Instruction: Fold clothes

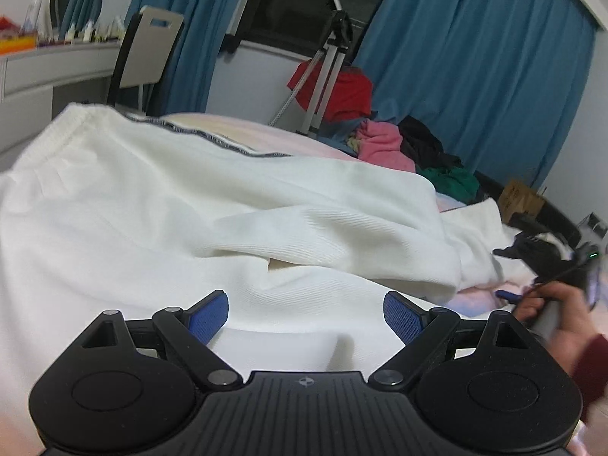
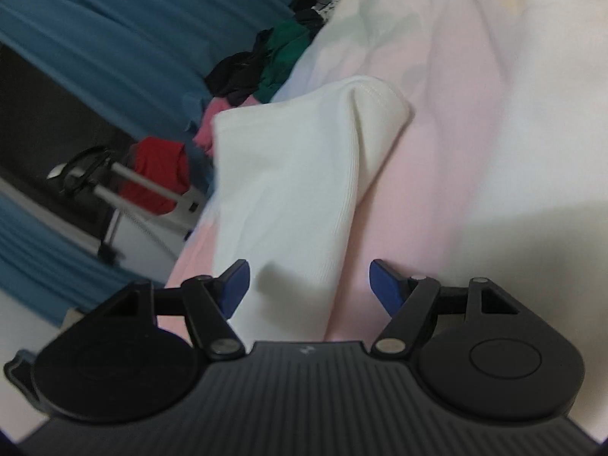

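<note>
One white garment, looks like trousers with an elastic waistband, is lying spread across the bed. In the left wrist view its long axis is running from the waistband at upper left down toward the lower right, with one dark patterned stripe following the far edge. One leg is lying folded over the rest, forming a thick crease across the middle.

Left gripper is hovering low over the near part of the white fabric, fingers spread wide apart, nothing between them.

Right gripper is also sitting with its fingers apart, nothing clamped. One end of the white garment is lying ahead of it on the pink sheet, long axis pointing away from the camera, hem end furthest out. The near part of that strip is running in between the open fingers, closer to the left one; contact cannot be told.

The right hand, in a dark red sleeve, is showing blurred at the right edge of the left wrist view.

Beyond the garment: one pile of clothes (red, pink, black, green pieces), one tripod, blue curtains, one chair at a worktop.
</note>
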`<state>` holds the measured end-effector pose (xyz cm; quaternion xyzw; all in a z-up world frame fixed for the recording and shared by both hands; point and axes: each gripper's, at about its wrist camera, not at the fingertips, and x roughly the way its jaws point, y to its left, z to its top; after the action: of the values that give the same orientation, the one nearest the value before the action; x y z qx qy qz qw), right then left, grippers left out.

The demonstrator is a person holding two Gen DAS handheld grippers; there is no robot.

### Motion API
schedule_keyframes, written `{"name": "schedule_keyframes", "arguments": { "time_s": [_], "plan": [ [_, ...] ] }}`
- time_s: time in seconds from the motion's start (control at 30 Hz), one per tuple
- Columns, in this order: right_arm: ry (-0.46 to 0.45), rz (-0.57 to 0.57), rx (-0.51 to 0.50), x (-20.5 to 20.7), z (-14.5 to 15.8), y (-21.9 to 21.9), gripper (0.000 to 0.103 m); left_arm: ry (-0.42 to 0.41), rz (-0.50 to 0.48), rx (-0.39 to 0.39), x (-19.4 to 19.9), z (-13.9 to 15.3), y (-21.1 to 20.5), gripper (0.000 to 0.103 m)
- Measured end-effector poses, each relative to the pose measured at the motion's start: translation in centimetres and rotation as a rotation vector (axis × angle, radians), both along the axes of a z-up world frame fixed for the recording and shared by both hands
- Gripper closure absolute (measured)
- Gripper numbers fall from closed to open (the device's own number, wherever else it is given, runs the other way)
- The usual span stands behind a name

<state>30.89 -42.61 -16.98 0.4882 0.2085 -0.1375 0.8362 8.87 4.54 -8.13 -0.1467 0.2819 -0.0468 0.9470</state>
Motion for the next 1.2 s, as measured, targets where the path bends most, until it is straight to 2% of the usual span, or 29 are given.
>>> {"name": "schedule_keyframes", "arguments": {
  "time_s": [0.1, 0.17, 0.23, 0.27, 0.33, 0.4, 0.43, 0.5, 0.57, 0.73, 0.93, 1.0, 1.1, 1.17, 1.2],
  "plan": [
    [-0.039, -0.046, -0.021, 2.7, -0.6, -1.6, 0.032, 0.01, 0.004, 0.017, 1.4, -0.9, 0.2, 0.013],
    [-0.036, -0.072, -0.028, 4.4, -0.4, -2.8, 0.042, 0.027, 0.001, 0.027, 2.4, -1.6, 0.1, 0.013],
    [0.014, -0.069, -0.068, 6.3, 0.3, -3.8, 0.079, 0.054, -0.019, 0.022, 3.3, -2.4, -0.1, 0.013],
    [0.058, -0.037, -0.115, 7.5, 1.1, -4.0, 0.086, 0.065, -0.029, 0.021, 3.8, -2.8, -0.2, 0.014],
    [0.123, 0.054, -0.243, 9.7, 3.5, -3.6, 0.091, 0.062, -0.038, 0.031, 4.1, -3.0, -0.6, 0.014],
    [0.1, 0.093, -0.365, 10.5, 6.9, -2.6, 0.093, 0.05, -0.044, 0.039, 4.1, -2.7, -0.9, 0.014],
    [0.048, 0.083, -0.41, 10.1, 8.8, -2.4, 0.094, 0.043, -0.045, 0.039, 3.9, -2.6, -1.0, 0.014],
    [-0.04, 0.04, -0.501, 8.9, 12.2, -2.4, 0.094, 0.03, -0.046, 0.035, 3.4, -2.1, -0.9, 0.015],
    [-0.059, -0.027, -0.531, 7.1, 13.8, -3.7, 0.094, 0.017, -0.042, 0.039, 2.7, -1.5, -0.9, 0.015],
    [0.026, -0.115, -0.407, 1.9, 8.3, -8.7, 0.094, -0.022, -0.042, 0.072, 1.0, -0.3, -1.2, 0.015],
    [0.119, -0.214, -0.264, -4.0, 1.9, -14.4, 0.093, -0.025, -0.05, 0.117, 0.1, -0.1, -2.1, 0.015],
    [0.124, -0.209, -0.279, -4.0, 1.3, -14.2, 0.091, -0.032, -0.056, 0.128, 0.0, 0.1, -2.4, 0.015],
    [0.155, -0.183, -0.361, -3.5, 1.8, -13.2, 0.088, -0.043, -0.06, 0.14, 0.2, 0.7, -2.8, 0.015],
    [0.185, -0.155, -0.418, -3.8, 2.5, -11.9, 0.081, -0.048, -0.064, 0.129, 0.4, 1.2, -3.0, 0.015],
    [0.189, -0.137, -0.434, -4.3, 2.9, -11.4, 0.069, -0.051, -0.069, 0.12, 0.4, 1.5, -3.0, 0.015]
  ]
}}
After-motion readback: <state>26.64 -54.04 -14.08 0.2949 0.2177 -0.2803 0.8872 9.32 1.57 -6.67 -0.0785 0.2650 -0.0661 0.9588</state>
